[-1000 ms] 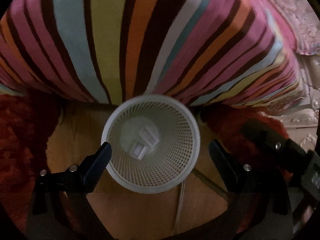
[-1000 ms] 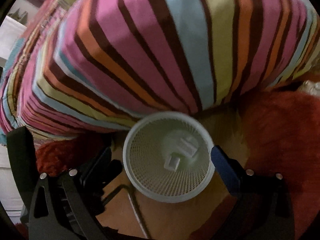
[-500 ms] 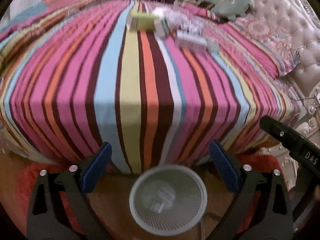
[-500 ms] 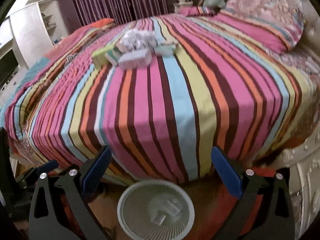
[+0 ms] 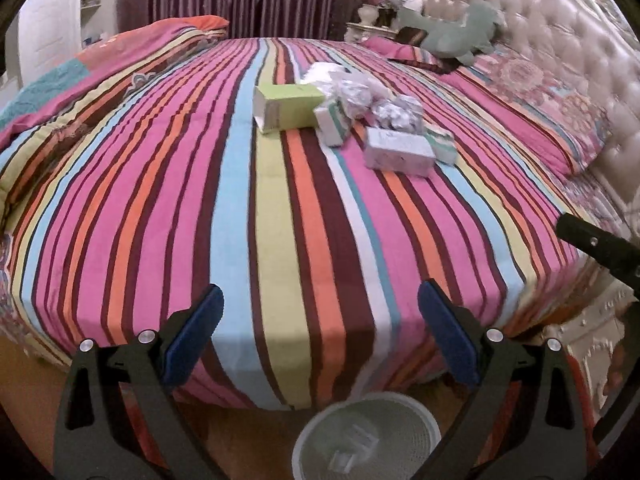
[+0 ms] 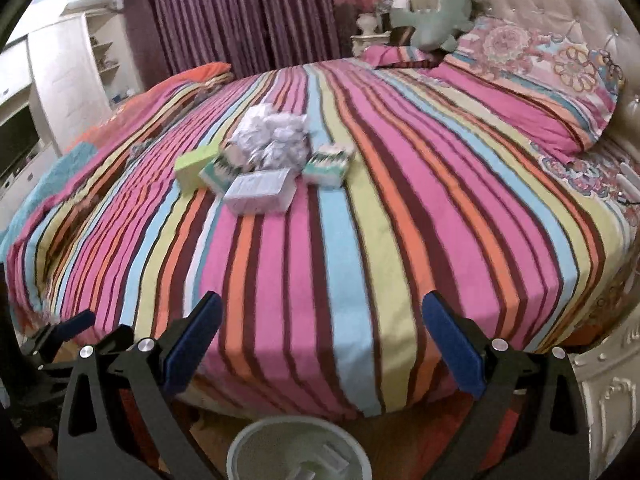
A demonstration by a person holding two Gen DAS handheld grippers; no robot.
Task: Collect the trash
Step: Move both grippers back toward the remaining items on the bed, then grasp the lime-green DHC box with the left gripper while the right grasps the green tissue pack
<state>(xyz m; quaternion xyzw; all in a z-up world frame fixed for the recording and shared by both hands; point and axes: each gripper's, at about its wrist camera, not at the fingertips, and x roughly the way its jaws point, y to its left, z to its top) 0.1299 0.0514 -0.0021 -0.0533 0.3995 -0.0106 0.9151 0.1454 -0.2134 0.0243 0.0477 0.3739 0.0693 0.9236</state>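
A cluster of trash lies on the striped bed (image 5: pixel 280 208): a green box (image 5: pixel 288 106), a pale lilac box (image 5: pixel 398 151), small green-and-white boxes (image 5: pixel 331 122) and crumpled paper (image 5: pixel 360 90). The right wrist view shows the same heap, with the lilac box (image 6: pixel 258 190) nearest and the crumpled paper (image 6: pixel 276 136) behind it. A white mesh bin (image 5: pixel 366 438) with small white pieces inside stands on the floor at the bed's foot, low in both views (image 6: pixel 298 452). My left gripper (image 5: pixel 320 336) and right gripper (image 6: pixel 320 344) are both open and empty, held above the bin, well short of the trash.
A tufted cream headboard (image 5: pixel 560 40) and floral pillows (image 5: pixel 532 92) line the right side, with a green plush toy (image 5: pixel 460 32) near them. Purple curtains (image 6: pixel 240 16) and white cabinets (image 6: pixel 60 92) stand behind. A folded quilt (image 5: pixel 100 68) lies at the bed's left.
Both views have swung up from looking down into the mesh bin to looking across the bed. The bin has dropped to the bottom edge, and the trash heap has come into view.
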